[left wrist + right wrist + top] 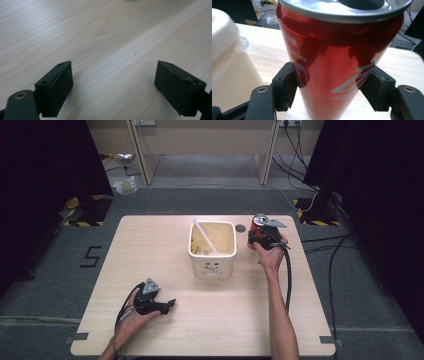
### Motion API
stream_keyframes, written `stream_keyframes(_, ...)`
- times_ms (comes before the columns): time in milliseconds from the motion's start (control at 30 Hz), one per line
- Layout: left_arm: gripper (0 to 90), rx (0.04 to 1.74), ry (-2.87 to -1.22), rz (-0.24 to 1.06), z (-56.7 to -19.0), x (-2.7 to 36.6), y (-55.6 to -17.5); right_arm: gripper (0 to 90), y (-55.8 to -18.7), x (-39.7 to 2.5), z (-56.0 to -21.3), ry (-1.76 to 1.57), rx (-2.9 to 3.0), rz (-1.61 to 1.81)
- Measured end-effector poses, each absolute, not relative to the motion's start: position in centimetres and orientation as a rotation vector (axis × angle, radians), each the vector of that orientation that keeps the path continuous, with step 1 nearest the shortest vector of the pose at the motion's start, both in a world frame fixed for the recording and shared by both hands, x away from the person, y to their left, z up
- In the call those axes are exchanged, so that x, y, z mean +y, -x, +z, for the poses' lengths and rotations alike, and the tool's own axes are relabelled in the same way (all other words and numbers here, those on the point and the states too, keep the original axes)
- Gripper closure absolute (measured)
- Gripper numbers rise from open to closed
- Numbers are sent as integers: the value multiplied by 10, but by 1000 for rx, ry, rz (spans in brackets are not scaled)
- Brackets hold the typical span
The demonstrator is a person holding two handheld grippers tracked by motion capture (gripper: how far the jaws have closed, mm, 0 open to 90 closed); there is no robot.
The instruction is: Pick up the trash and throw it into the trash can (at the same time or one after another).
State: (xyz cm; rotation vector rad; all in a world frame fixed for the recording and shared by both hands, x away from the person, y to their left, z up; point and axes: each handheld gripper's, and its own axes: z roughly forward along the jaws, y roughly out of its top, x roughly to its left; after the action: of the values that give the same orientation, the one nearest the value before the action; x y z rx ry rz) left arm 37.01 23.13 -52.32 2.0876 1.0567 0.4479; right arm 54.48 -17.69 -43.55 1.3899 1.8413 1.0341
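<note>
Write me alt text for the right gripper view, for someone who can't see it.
A red drinks can stands upright on a pale wooden table, close to the camera, with the right gripper closed on its lower sides, one black jaw at each side. Part of a cream container sits at the left edge.

Red can [337, 62] base cut off; bin [229, 62] blurred

A: Where does everything sit on the table [150, 245]?

B: A square container [212, 251] stands at the middle, with a straw [205, 236] inside. A can [258, 223] stands just right of it, near the far edge.

A: And the grippers?

B: The right gripper [264, 239] is at the can; the left gripper [167, 305] is near the front left.
</note>
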Motion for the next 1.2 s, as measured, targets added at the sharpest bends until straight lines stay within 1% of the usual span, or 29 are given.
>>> stream_keyframes(600,144,1058,-2085,447,-523,231,-370,345,-525,-166,-383,-1304,1843,1065)
stream_keyframes(1200,144,1058,-2086,447,-523,231,-370,345,-510,-160,-350,-1260,1839,1083)
